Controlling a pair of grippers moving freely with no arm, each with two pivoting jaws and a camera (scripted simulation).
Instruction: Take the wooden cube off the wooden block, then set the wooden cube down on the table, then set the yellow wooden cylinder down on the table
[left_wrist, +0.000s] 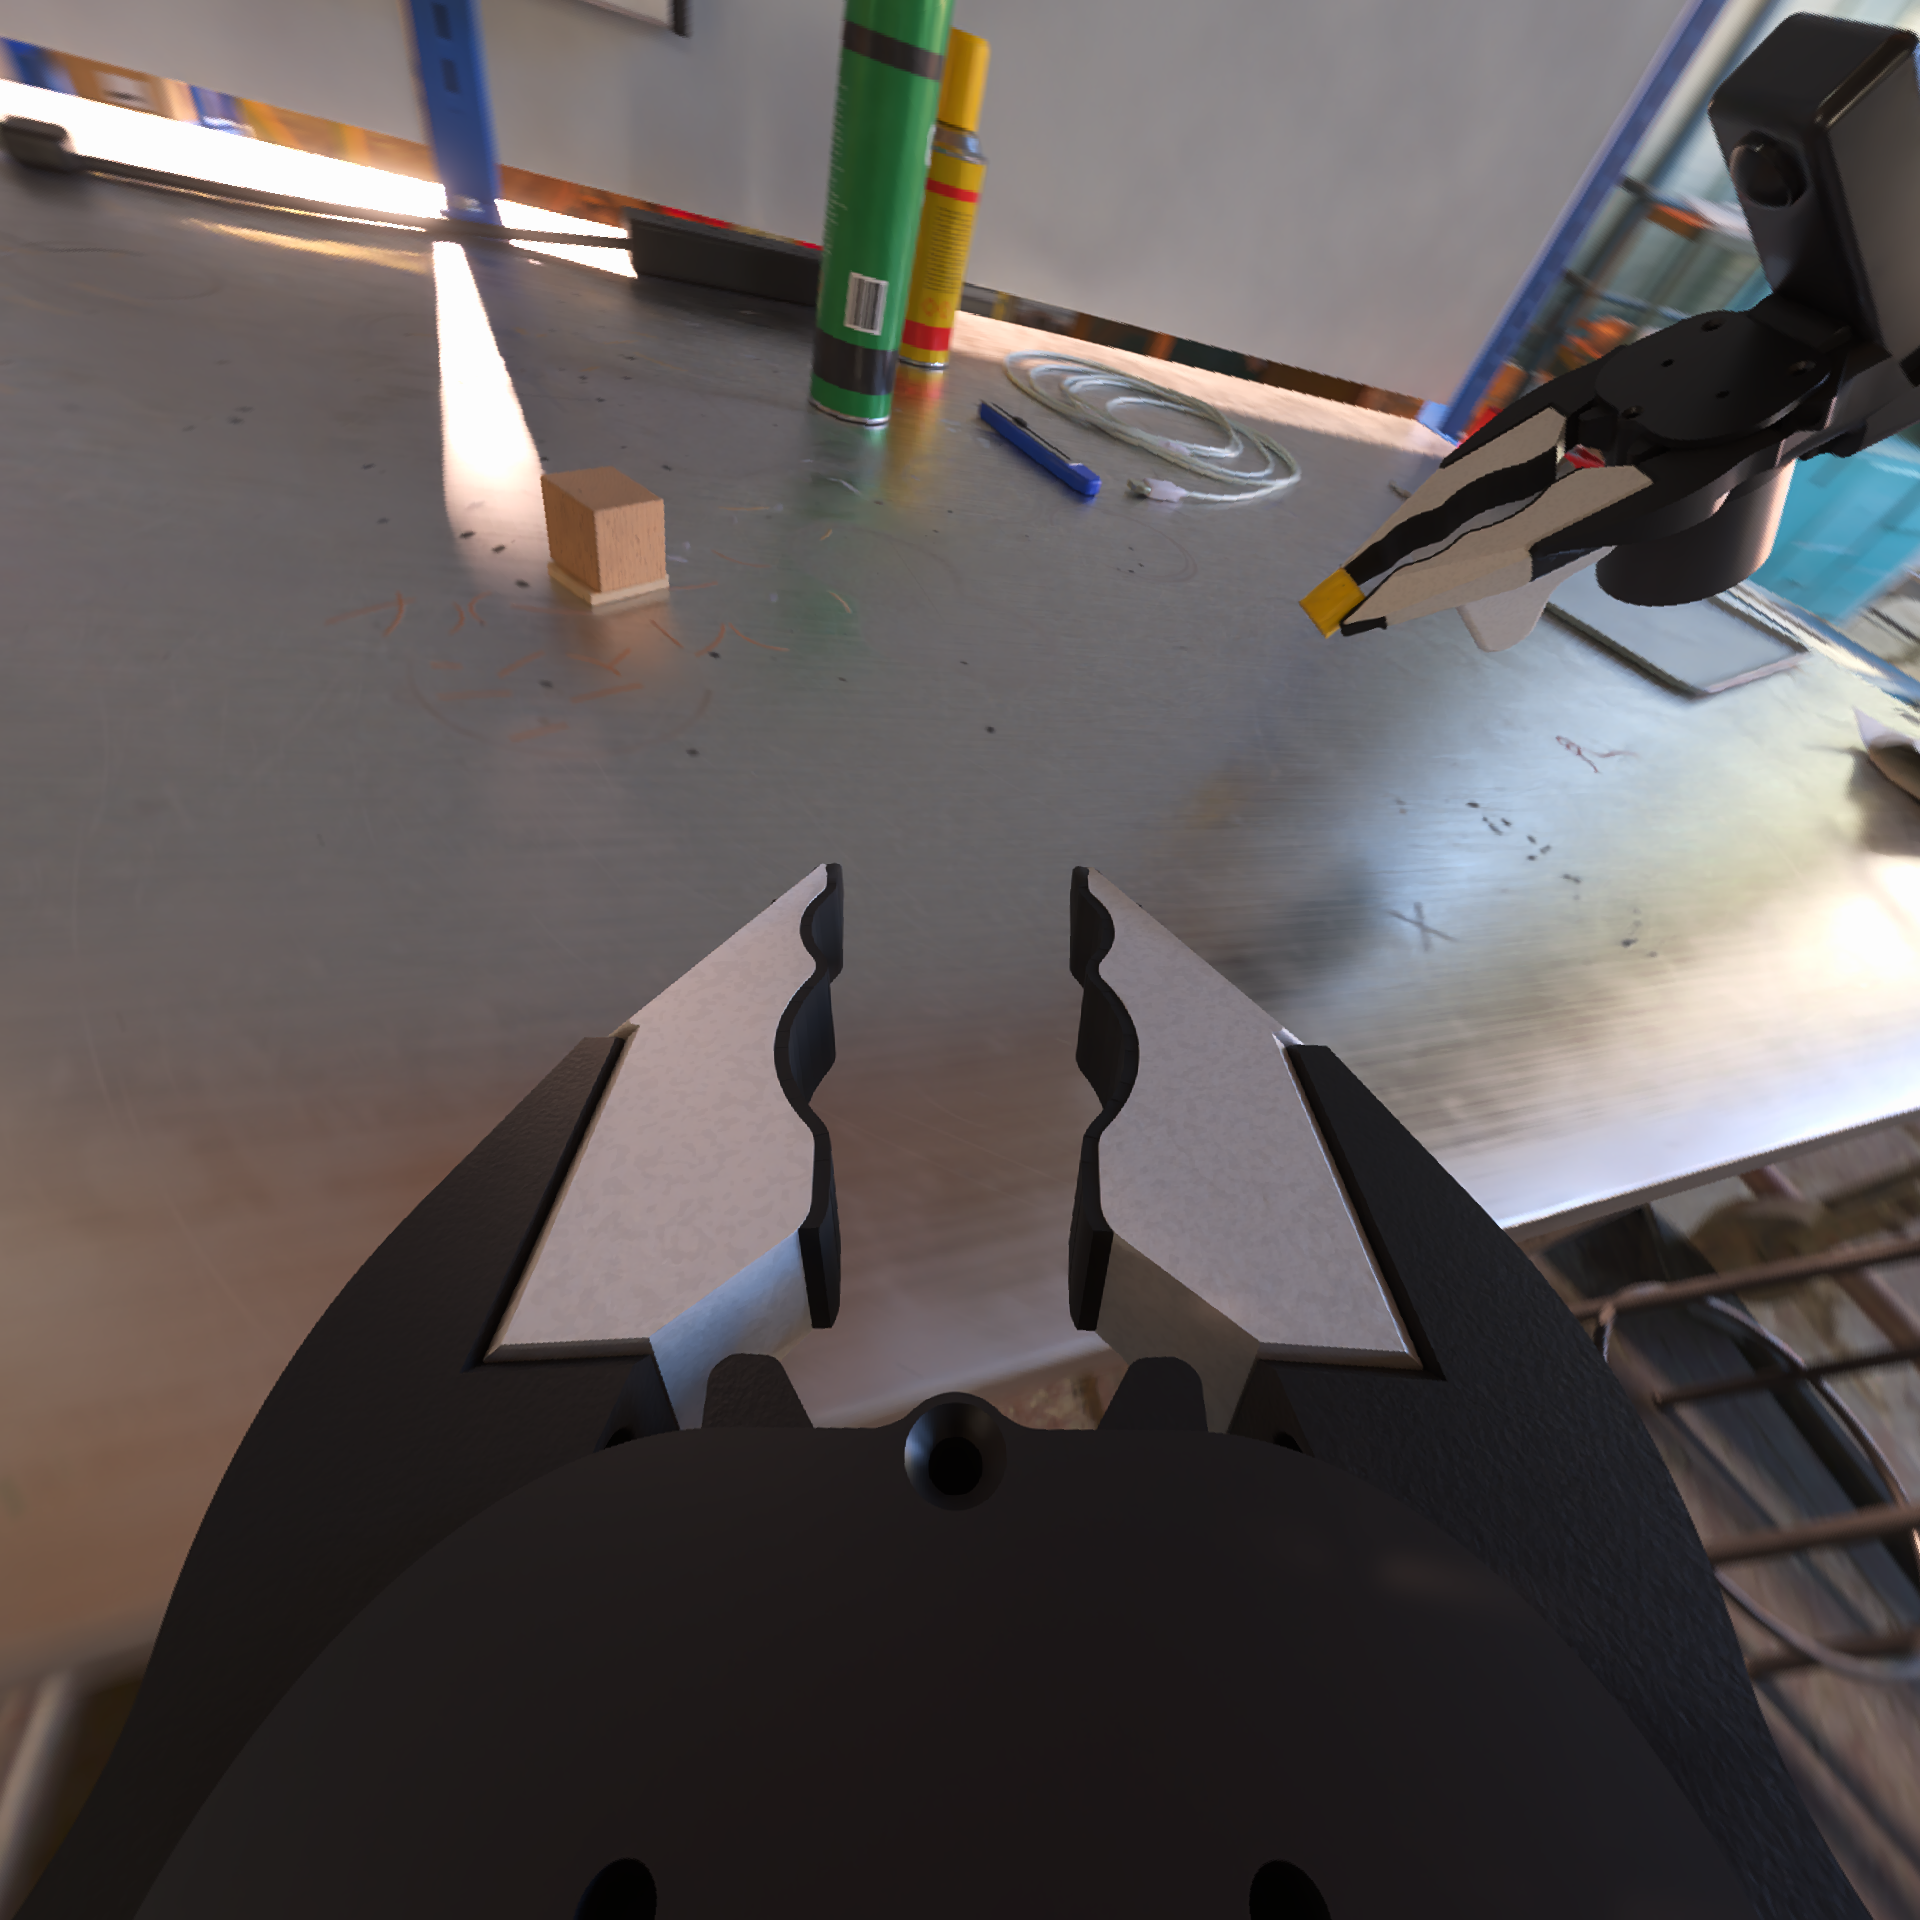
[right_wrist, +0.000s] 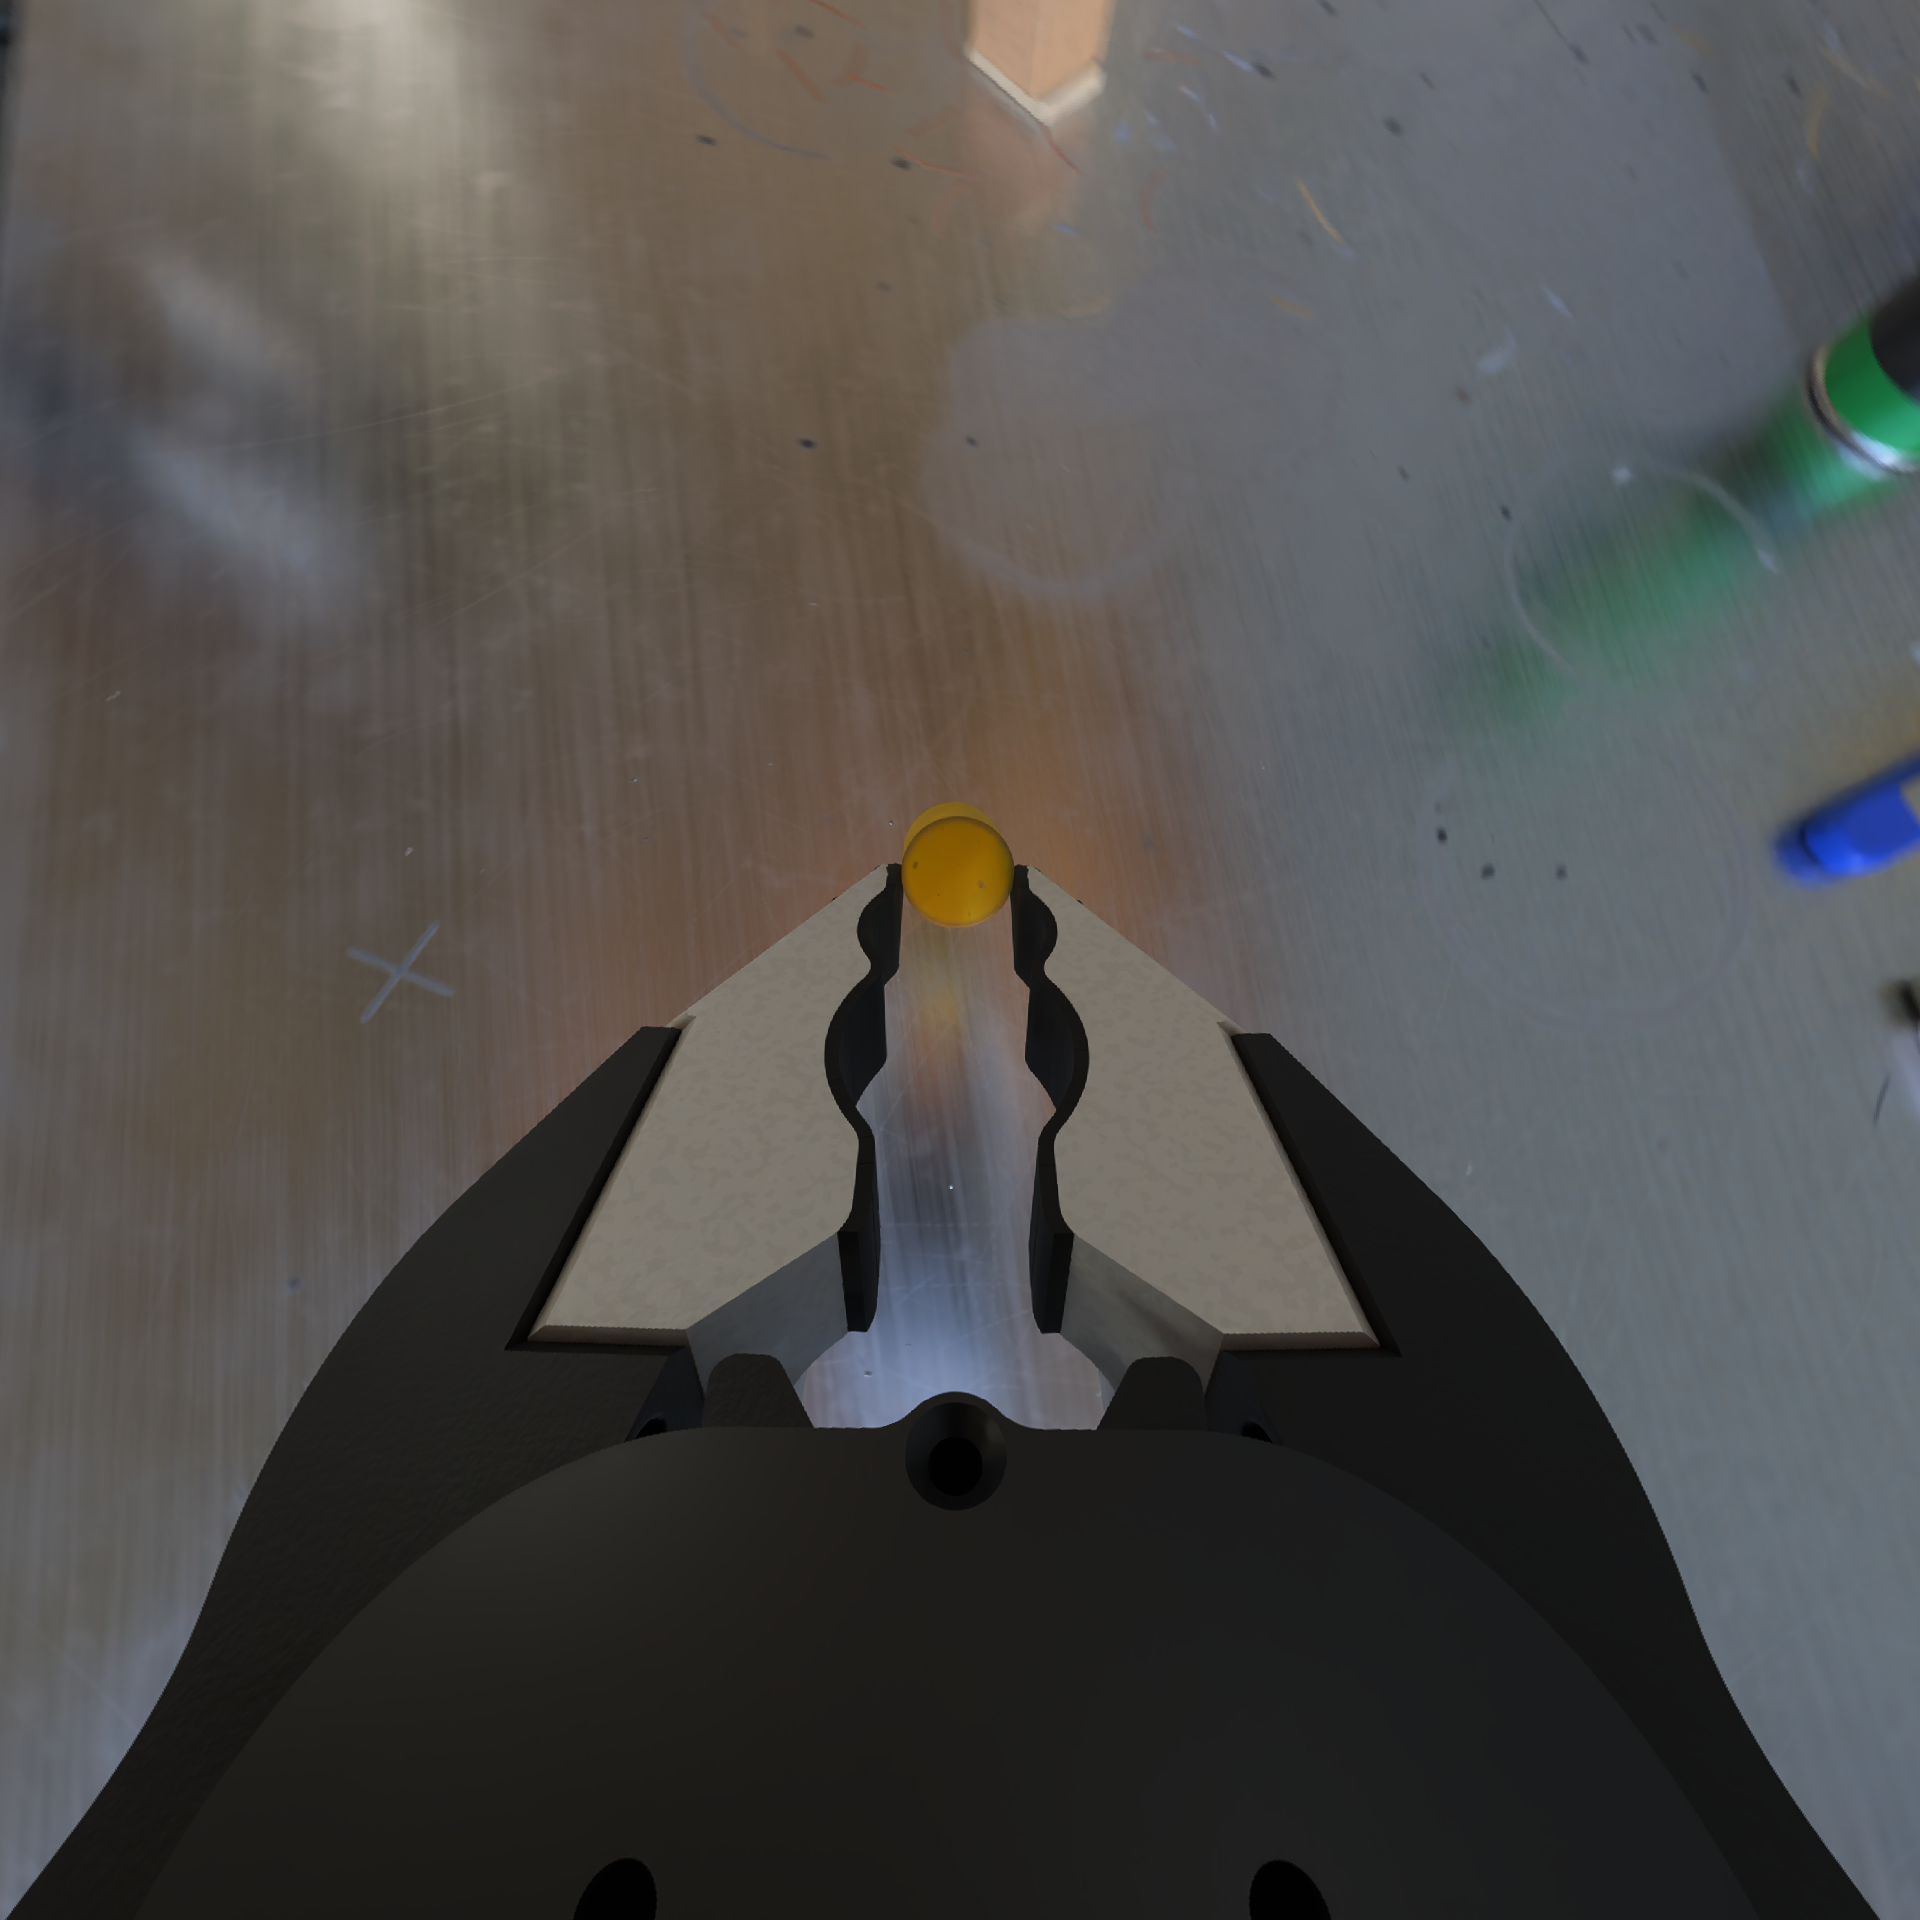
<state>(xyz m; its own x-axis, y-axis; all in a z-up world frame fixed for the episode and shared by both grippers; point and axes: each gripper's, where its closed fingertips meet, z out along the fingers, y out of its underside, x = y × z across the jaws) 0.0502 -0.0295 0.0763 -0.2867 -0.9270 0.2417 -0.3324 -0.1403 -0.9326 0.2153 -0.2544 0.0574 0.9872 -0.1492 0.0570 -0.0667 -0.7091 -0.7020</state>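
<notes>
Scratched, shiny metal makes up the surface (left_wrist: 1039, 727), with a green spray can (left_wrist: 878, 208) and a yellow spray can (left_wrist: 951, 208) standing at its far edge, a blue pen (left_wrist: 1039, 449) and a coil of white cord (left_wrist: 1153, 426) beside them.

The wooden cube (left_wrist: 605, 528) sits on a thin pale wooden block (left_wrist: 613, 592), ahead and to the left of the left gripper (left_wrist: 956, 883), well apart from it. That gripper is spread wide with nothing between its fingers. The cube has not yet been lifted off, judging by how it rests.

The right gripper (right_wrist: 956, 883) is clamped on the yellow cylinder (right_wrist: 956, 864), pinched right at the fingertips. From the right wrist view the cylinder shows its round end face, so its long axis runs roughly along the line of the fingers. From the left wrist view it pokes out past the tips, tilted down toward the metal but held above it.

The left gripper seems the natural one for the cube, since its jaws are free. It would need to travel forward and leftward. The right gripper also faces the cube from its own side, yet its jaws are occupied.
</notes>
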